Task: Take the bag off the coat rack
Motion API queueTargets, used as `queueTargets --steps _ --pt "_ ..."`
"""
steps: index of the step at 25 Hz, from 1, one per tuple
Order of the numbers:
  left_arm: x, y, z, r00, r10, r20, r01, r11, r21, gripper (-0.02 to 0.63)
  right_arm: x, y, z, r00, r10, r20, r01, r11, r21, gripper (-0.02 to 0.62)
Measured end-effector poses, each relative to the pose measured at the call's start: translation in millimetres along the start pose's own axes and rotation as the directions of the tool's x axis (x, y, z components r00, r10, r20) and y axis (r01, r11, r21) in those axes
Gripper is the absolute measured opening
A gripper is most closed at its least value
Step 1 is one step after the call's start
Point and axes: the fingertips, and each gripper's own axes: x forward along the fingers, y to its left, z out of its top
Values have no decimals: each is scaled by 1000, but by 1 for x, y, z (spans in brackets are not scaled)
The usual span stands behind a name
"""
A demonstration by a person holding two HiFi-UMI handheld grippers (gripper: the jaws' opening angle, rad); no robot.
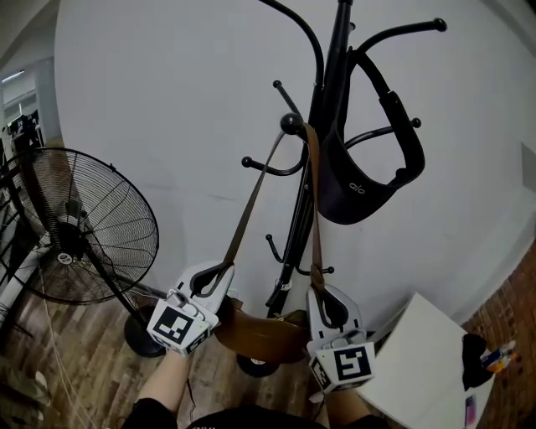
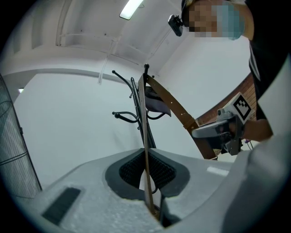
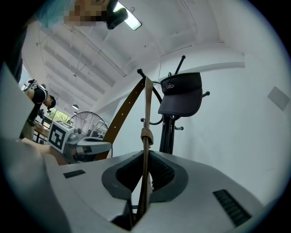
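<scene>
Gripper views: left gripper (image 2: 148,182) and right gripper (image 3: 142,186) each pinch the strap (image 1: 316,218). Head view alone shows the bag (image 1: 260,335), seemingly hanging from the coat rack (image 1: 337,50).

The head view is dim and grey. The white wall (image 1: 167,100) gets soft, even light, and the coat rack (image 1: 331,100) looks almost black against it. The corners go dark, and straight lines bend near the edges. Both gripper views are round with black rims — like looking through a peephole. A long ceiling lamp (image 2: 132,8) glows bright white in the left gripper view, and a second lamp (image 3: 132,21) glares in the right one. Close to the lens, the left gripper (image 2: 146,167) and the right gripper (image 3: 144,172) look soft and grainy — far things are sharper.
</scene>
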Motion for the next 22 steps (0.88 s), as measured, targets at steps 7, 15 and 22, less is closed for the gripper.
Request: queueTargets --steps 7,15,22 --pt "-4 0 5 1000 24 -12 -24 1000 5 14 0 -1 1 1000 30 -1 -30 999 21 26" --pt "-11 1 19 998 54 -22 -53 998 19 14 2 0 15 997 69 31 -69 997 15 28" --pt "-20 2 36 996 88 -3 -87 995 54 14 2 1 34 992 96 80 -96 995 4 28"
